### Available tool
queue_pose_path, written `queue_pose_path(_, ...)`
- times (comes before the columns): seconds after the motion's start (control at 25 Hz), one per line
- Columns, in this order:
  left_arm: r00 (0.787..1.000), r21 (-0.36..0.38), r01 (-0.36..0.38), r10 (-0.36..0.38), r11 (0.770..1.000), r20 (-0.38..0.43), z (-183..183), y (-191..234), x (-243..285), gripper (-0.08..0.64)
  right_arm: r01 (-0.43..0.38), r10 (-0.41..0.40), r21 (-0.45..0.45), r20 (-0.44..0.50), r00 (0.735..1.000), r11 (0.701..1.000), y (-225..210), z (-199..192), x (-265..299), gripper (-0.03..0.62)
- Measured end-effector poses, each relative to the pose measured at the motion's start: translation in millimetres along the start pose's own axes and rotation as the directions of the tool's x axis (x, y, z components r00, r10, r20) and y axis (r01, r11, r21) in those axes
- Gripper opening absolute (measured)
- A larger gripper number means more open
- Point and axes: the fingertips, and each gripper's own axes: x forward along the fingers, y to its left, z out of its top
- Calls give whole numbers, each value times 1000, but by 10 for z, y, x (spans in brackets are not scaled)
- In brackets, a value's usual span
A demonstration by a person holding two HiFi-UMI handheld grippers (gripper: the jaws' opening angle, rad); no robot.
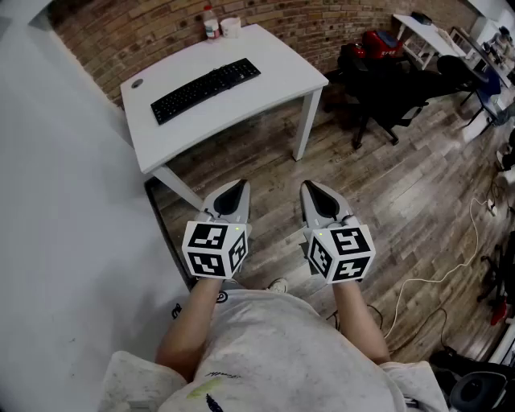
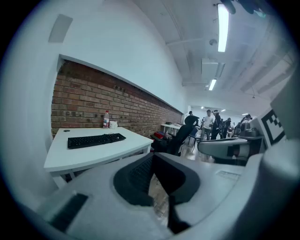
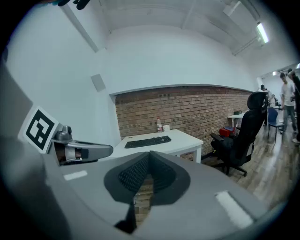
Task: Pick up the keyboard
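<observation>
- The black keyboard [image 1: 206, 89] lies on the white worktop [image 1: 278, 68], well apart from both tongs.
- Left tongs [image 1: 235, 191]: pressed together, nothing between them, over the wooden floor [image 1: 386, 193].
- Right tongs [image 1: 314, 191]: likewise pressed together and empty, just beside.

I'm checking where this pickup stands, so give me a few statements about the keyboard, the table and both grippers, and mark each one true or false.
1. The flat black keyboard lies on the white rectangular table. True.
2. The left gripper holds the keyboard. False: its fingers are shut on nothing, over the floor short of the table.
3. The right gripper has its fingers spread wide. False: they are shut together.
4. A clear plastic bottle with a red label stands beside a white cup at the table's far edge. True.
</observation>
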Motion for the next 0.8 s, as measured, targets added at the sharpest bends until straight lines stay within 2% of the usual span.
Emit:
queue_pose_path(0.24, 1000, 5, 11, -11, 1000, -3, -21, -52, 5, -8, 12, -12, 6, 15, 1000, 1000, 0, -14, -70, 8)
queue_pose_path(0.52, 999, 19, 42, -41, 999, -14, -17, -163, 178, -8, 41, -41, 24, 16, 999, 999, -197, -20, -80, 8)
queue_pose_path(0.8, 998, 11, 61, -61, 998, -26, -17, -52, 495, -8, 64, -64, 32, -1, 998, 997, -393, -56, 167, 8)
